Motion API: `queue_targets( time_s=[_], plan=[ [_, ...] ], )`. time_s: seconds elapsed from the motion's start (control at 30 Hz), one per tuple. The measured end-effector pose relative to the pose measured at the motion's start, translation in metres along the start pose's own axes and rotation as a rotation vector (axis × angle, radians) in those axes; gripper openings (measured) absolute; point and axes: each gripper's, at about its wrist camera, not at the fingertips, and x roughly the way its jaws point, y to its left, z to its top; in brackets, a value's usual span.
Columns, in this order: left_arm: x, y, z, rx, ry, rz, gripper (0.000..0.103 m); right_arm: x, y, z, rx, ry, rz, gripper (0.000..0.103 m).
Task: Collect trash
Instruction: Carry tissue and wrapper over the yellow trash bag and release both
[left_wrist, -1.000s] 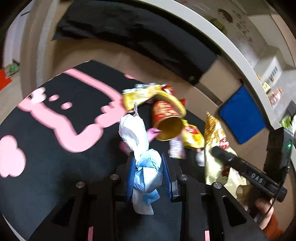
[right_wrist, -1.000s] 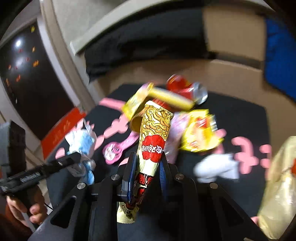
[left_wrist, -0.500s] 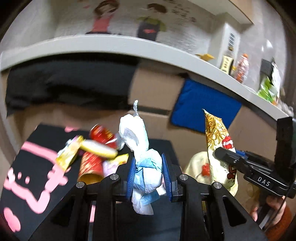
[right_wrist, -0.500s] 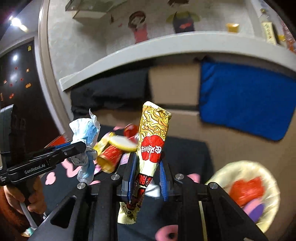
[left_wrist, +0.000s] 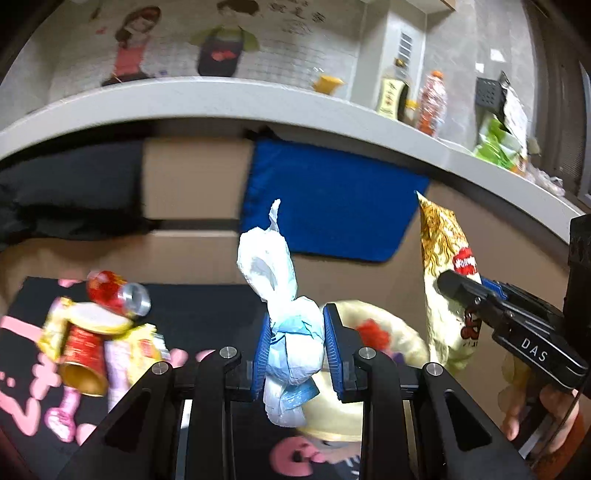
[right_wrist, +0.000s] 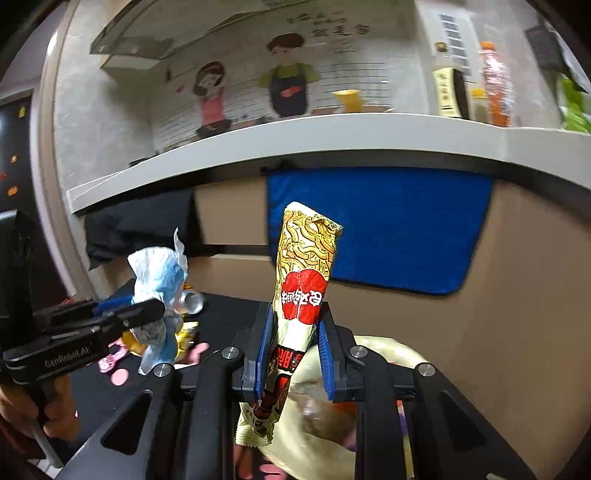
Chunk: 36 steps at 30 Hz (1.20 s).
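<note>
Left wrist view: the left gripper (left_wrist: 293, 349) is grasping a crumpled white and blue tissue wad (left_wrist: 286, 325) between its blue fingers (left_wrist: 263, 347). The wad is sticking up past the fingertips, with a twisted white tail at the top. Just behind the gripper a pale yellow bag (left_wrist: 402, 334) is lying open on a black mat (left_wrist: 207, 306) printed with pink shapes; something red is showing inside it. On the left of the mat a pile of trash is lying: a red can (left_wrist: 118, 293) on its side, a red paper cup (left_wrist: 79, 354) tipped over, and yellow wrappers (left_wrist: 146, 341). At the right edge the right gripper (left_wrist: 456, 286), held by a hand (left_wrist: 532, 413), is grasping a gold and red snack packet (left_wrist: 448, 280) upright. A blue cloth (left_wrist: 332, 206) is hanging on the brown wall behind, under a grey shelf (left_wrist: 258, 107) carrying bottles.

Right wrist view: the right gripper (right_wrist: 295, 349) is clenching its fingers (right_wrist: 266, 343) on the snack packet (right_wrist: 304, 280), which is standing upright and slightly tilted. The bag (right_wrist: 388, 350) is lying directly below and behind the gripper, partly hidden. To the left, the left gripper (right_wrist: 149, 304), held by a hand (right_wrist: 37, 417), is carrying the tissue wad (right_wrist: 160, 284) above the mat (right_wrist: 229, 314). The can (right_wrist: 192, 299) and wrappers are showing beyond it, partly hidden. The blue cloth (right_wrist: 388, 225) and shelf (right_wrist: 332, 136) are filling the background.
</note>
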Motion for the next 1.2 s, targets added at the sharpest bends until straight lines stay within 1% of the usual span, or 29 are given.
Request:
queue_targets(
  time_s=[0.13, 0.2, 0.27, 0.47, 0.57, 0.63, 0.93, 1.07, 1.17, 1.2],
  plan=[
    [0.02, -0.019, -0.007, 0.022, 0.04, -0.054, 0.029, -0.005, -0.025, -0.007, 0.031, -0.007, -0.049, 0.021],
    [0.03, -0.028, -0.012, 0.029, 0.056, -0.082, 0.029, -0.006, -0.035, -0.011, 0.041, -0.001, -0.057, 0.021],
    [0.038, -0.037, -0.014, 0.031, 0.067, -0.094, 0.029, -0.005, -0.043, -0.016, 0.044, 0.007, -0.072, 0.021],
    [0.062, -0.046, -0.022, 0.031, 0.085, -0.14, 0.029, 0.001, -0.064, -0.024, 0.064, 0.02, -0.093, 0.021],
    [0.083, -0.049, -0.027, 0.023, 0.135, -0.173, 0.029, 0.007, -0.073, -0.028, 0.082, 0.035, -0.105, 0.021],
    [0.1, -0.049, -0.03, 0.01, 0.182, -0.196, 0.029, 0.012, -0.082, -0.032, 0.103, 0.05, -0.111, 0.021],
    [0.17, -0.054, -0.045, -0.001, 0.316, -0.238, 0.029, 0.032, -0.107, -0.049, 0.145, 0.103, -0.144, 0.021],
    [0.199, -0.053, -0.056, 0.034, 0.361, -0.209, 0.029, 0.041, -0.111, -0.051, 0.151, 0.124, -0.149, 0.021],
    [0.208, -0.049, -0.064, 0.03, 0.358, -0.202, 0.03, 0.05, -0.114, -0.054, 0.155, 0.142, -0.156, 0.021],
    [0.207, -0.048, -0.064, 0.026, 0.35, -0.205, 0.033, 0.053, -0.115, -0.055, 0.158, 0.15, -0.158, 0.021]
  ],
)
